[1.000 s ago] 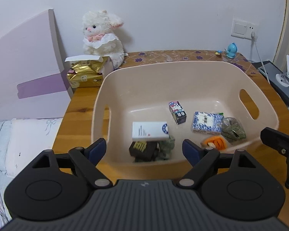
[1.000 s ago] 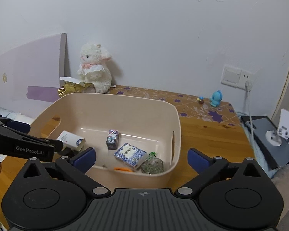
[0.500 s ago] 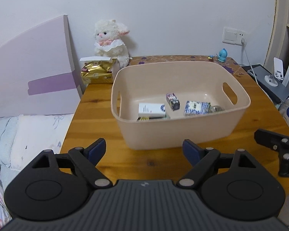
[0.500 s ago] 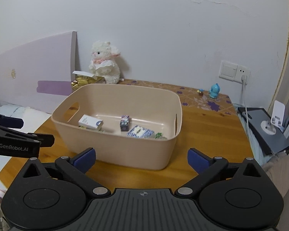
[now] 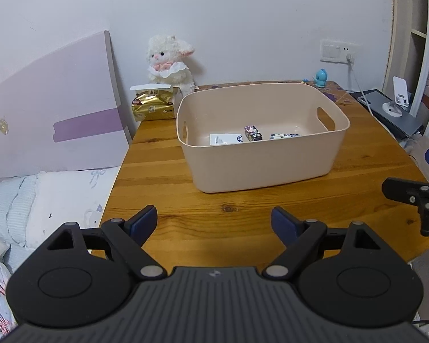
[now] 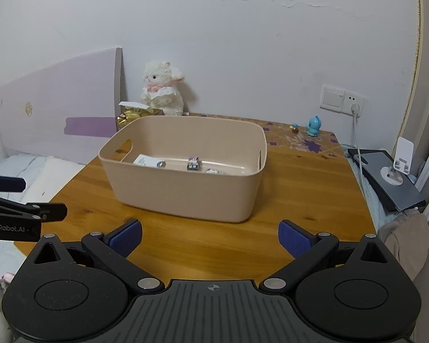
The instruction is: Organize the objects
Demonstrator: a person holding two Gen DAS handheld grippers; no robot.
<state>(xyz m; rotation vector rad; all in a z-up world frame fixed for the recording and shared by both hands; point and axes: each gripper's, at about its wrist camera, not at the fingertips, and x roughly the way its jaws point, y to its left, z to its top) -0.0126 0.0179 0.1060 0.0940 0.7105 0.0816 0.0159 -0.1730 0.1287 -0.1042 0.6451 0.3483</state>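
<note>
Both tools pulled back from beige bin (image 5: pixel 260 168), fingers spread, empty; wooden table (image 5: pixel 163 194), white wall.

Two wrist views from the near table edge, both facing the bin (image 5: pixel 260 154).

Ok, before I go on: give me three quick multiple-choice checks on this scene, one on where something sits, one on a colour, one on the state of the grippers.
1. Where is the white box with the blue logo?
A. inside the bin
B. on the table in front of the bin
C. on the bed

2. What colour is the bin?
A. blue
B. pale pink-beige
C. green

3. How are the two grippers?
A. both open and empty
B. both shut on items
C. left shut, right open

Answers:
1 A: the white box lies on the bin's floor.
2 B: the bin has pale pink-beige walls.
3 A: the left gripper and right gripper have their jaws spread with nothing between.
</note>
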